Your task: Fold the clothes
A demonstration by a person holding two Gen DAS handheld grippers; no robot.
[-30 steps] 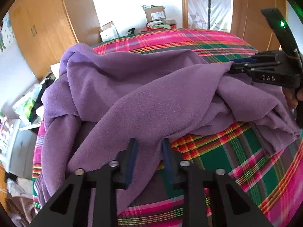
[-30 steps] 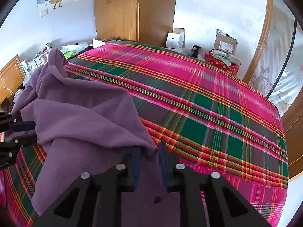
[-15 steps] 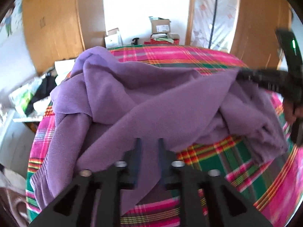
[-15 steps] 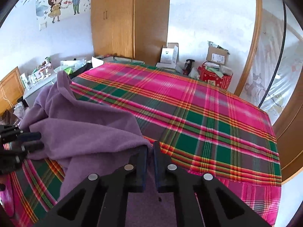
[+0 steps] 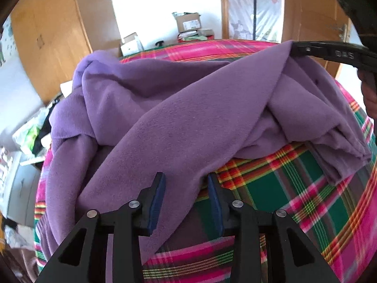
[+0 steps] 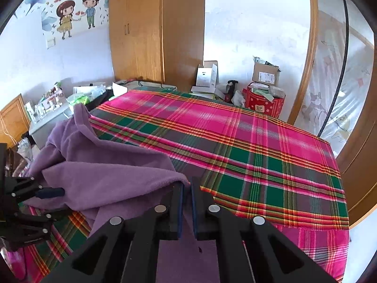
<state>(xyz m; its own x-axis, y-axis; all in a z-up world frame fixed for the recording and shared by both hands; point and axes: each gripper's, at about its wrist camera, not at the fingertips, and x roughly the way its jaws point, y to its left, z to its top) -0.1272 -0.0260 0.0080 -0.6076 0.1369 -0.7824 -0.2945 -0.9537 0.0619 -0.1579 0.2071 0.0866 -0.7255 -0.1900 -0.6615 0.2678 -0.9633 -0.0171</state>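
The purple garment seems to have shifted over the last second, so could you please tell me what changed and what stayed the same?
The right gripper closed on the purple garment and lifted that edge higher off the plaid bedspread. The left gripper narrowed half a second ago, then opened wide again, with cloth lying between its fingers but not pinched. The rest of the garment remains heaped on the bed, and the boxes by the wall are unmoved.

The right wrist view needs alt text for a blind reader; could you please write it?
The right gripper is shut on an edge of a purple fleece garment, lifting it over a bed with a pink and green plaid cover. The left gripper shows at the left edge, with a wooden wardrobe behind.
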